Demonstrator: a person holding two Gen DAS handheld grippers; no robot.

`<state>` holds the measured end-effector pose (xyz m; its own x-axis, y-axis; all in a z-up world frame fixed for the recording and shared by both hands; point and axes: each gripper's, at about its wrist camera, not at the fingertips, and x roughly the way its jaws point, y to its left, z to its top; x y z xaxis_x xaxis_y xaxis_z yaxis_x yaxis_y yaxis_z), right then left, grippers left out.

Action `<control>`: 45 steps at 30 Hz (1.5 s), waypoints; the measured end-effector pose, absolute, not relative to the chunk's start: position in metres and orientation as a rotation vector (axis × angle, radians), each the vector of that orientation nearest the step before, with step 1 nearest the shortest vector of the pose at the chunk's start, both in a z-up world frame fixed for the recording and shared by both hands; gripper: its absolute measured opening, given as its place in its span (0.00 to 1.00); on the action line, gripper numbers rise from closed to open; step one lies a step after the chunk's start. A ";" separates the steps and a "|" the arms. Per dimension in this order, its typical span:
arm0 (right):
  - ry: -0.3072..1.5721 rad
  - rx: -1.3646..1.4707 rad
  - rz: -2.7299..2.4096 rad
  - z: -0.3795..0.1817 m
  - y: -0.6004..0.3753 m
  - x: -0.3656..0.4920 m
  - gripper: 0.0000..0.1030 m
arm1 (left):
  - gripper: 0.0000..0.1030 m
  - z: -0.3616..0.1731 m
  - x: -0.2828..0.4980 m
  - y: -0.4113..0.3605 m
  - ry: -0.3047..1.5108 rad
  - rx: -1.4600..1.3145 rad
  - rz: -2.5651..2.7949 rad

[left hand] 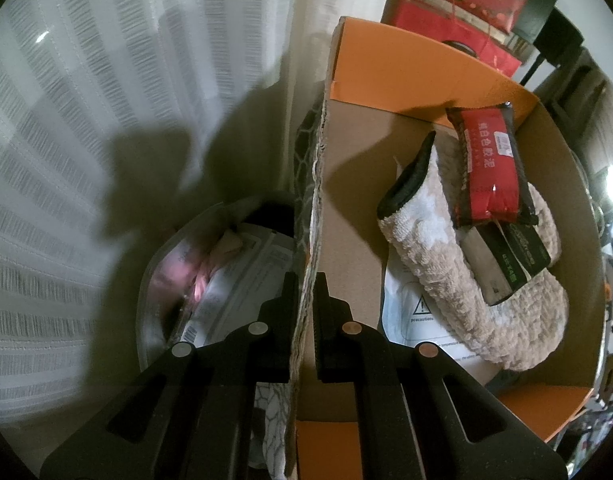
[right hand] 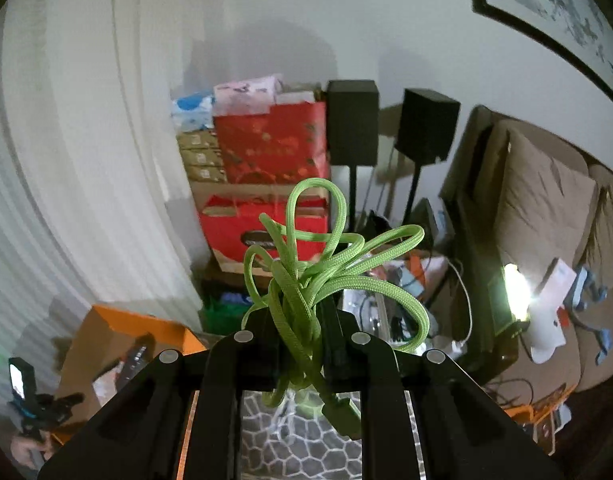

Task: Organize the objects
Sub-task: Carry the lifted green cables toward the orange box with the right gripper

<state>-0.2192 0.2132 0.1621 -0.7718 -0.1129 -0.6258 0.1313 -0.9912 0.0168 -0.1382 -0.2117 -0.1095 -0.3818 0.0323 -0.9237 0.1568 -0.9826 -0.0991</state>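
The left gripper (left hand: 306,280) pinches the upright wall of an open cardboard box (left hand: 318,184), one of its fingers (left hand: 284,320) outside the wall and the other inside. In the box lie a beige fluffy slipper (left hand: 506,300) with a dark rim, a red packet (left hand: 488,168) leaning across it, and a dark flat pack (left hand: 518,256) just below the packet. White printed paper (left hand: 410,312) lies on the box floor beside the slipper. Outside the wall, a clear plastic bag (left hand: 210,276) of papers sits against a white curtain (left hand: 106,120).

The right gripper (right hand: 298,316) holds a bundle of green braided cable (right hand: 322,268), its fingers pressed on the gathered strands, loops fanning above them. It is in the air, with stacked red gift boxes (right hand: 270,152) and two black speakers (right hand: 352,120) behind.
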 end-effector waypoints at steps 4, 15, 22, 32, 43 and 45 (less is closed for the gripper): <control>0.070 0.976 -2.822 0.174 0.192 -0.217 0.14 | 0.05 -0.108 -0.137 -0.211 0.259 1.704 -2.538; 0.124 0.921 -2.735 0.201 0.126 -0.210 0.14 | 0.05 -0.110 -0.138 -0.205 0.262 1.707 -2.541; 0.121 0.910 -2.656 0.206 0.082 -0.209 0.14 | 0.06 -0.109 -0.137 -0.203 0.251 1.708 -2.536; 0.164 0.895 -2.556 0.207 0.022 -0.197 0.14 | 0.06 -0.110 -0.137 -0.203 0.251 1.709 -2.536; 0.208 0.877 -2.545 0.217 0.001 -0.190 0.14 | 0.06 -0.109 -0.138 -0.202 0.262 1.709 -2.539; 0.214 0.902 -2.538 0.207 -0.003 -0.195 0.14 | 0.06 -0.109 -0.138 -0.202 0.264 1.709 -2.540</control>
<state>-0.1948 -0.0025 0.2065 -0.6925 -0.3498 -0.6310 0.4504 -0.8928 0.0007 -0.1378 -0.2019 -0.1089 -0.3798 0.0386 -0.9243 0.1520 -0.9829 -0.1035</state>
